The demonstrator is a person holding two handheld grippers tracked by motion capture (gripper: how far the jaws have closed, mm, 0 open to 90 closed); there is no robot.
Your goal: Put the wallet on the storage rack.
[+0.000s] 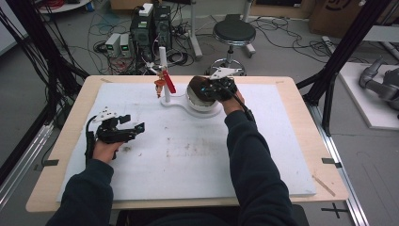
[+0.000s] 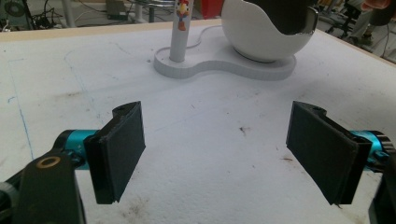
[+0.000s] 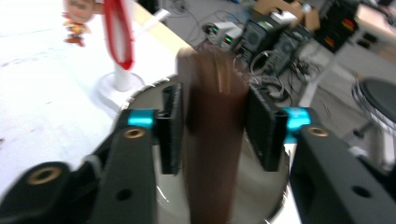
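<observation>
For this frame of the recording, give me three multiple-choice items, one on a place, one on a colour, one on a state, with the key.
1. Where is the right gripper?
A. over the white bowl at the table's far side
B. at the near right corner
C. off the table, over the stool

2. What colour is the flat thing between the right gripper's jaws?
A. white
B. brown
C. green

3. How do the left gripper's jaws stand?
A. shut on the white post
B. shut, nothing held
C. wide apart, nothing between them

Key: 1 A, the high view shows it above the bowl; 2 B, the right gripper view shows a brown slab clamped; 3 C, bare table shows between the pads.
</observation>
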